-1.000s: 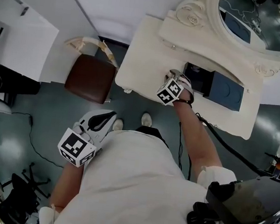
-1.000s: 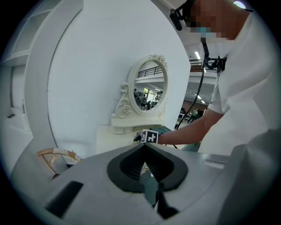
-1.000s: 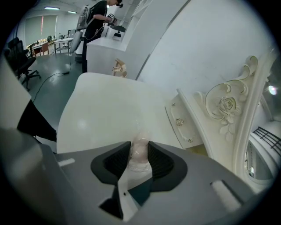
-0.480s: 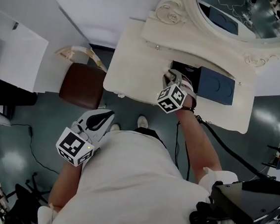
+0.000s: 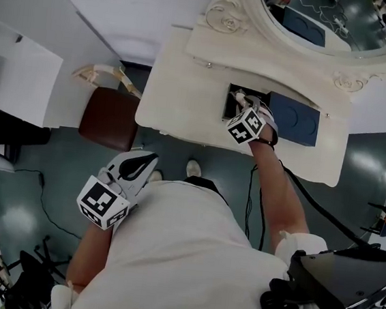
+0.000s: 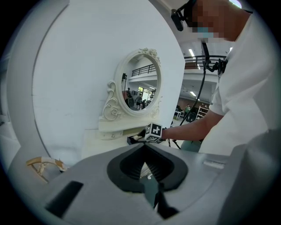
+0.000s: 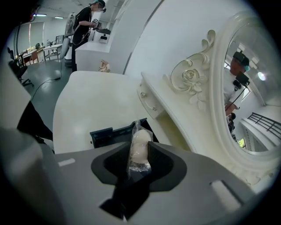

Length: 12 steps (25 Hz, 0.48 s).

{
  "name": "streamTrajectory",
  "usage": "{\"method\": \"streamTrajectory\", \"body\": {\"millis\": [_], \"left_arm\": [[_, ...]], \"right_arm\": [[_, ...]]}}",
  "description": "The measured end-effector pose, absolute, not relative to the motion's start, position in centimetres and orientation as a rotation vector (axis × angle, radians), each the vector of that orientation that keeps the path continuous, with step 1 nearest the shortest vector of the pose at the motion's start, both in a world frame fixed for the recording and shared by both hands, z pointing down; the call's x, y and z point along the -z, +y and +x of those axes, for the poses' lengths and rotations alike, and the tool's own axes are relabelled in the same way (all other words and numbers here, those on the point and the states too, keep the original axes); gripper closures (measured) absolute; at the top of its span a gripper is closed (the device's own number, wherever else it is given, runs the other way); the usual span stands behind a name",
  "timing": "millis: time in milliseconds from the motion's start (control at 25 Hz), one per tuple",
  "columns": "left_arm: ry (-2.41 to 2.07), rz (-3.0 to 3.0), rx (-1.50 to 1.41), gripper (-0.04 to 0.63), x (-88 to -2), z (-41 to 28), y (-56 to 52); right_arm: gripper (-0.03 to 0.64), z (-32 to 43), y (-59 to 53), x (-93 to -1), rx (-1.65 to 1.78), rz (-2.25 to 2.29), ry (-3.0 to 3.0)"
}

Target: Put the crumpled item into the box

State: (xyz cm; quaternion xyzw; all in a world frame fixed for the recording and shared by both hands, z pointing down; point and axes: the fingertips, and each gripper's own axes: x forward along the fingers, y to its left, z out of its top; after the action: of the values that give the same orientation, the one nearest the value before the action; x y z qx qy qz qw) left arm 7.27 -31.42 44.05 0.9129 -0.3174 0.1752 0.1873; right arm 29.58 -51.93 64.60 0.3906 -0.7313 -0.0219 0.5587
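Note:
My right gripper (image 5: pixel 240 102) is shut on the crumpled item (image 7: pixel 139 147), a cream lump in clear plastic wrap that stands up between the jaws. It hangs over the open dark blue box (image 5: pixel 231 106) on the white dressing table (image 5: pixel 178 101). The box's lid (image 5: pixel 294 118) lies just right of it. In the right gripper view the box (image 7: pixel 105 134) shows right behind the item. My left gripper (image 5: pixel 137 167) is shut and empty, held low by the person's body, away from the table. From the left gripper view, the right gripper's marker cube (image 6: pixel 153 132) shows beside the box (image 6: pixel 133 140).
An ornate oval mirror (image 5: pixel 317 19) stands along the table's back, close above the box. A brown stool (image 5: pixel 109 119) sits left of the table, and a white desk (image 5: pixel 17 70) stands farther left. A person (image 7: pixel 85 22) stands at a distant counter.
My right gripper has carried the wrapped item away from the table's front edge and up over the open box. The left gripper has stayed beside the body.

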Motion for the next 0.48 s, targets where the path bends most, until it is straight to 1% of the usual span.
{"method": "streamTrajectory", "body": {"millis": [480], "left_arm": [[-0.986, 2.459, -0.490, 0.595, -45.4, 7.6, -31.6]], "right_arm": [[0.477, 29.0, -53.4, -67.5, 0.013, 0.792, -1.739]]}}
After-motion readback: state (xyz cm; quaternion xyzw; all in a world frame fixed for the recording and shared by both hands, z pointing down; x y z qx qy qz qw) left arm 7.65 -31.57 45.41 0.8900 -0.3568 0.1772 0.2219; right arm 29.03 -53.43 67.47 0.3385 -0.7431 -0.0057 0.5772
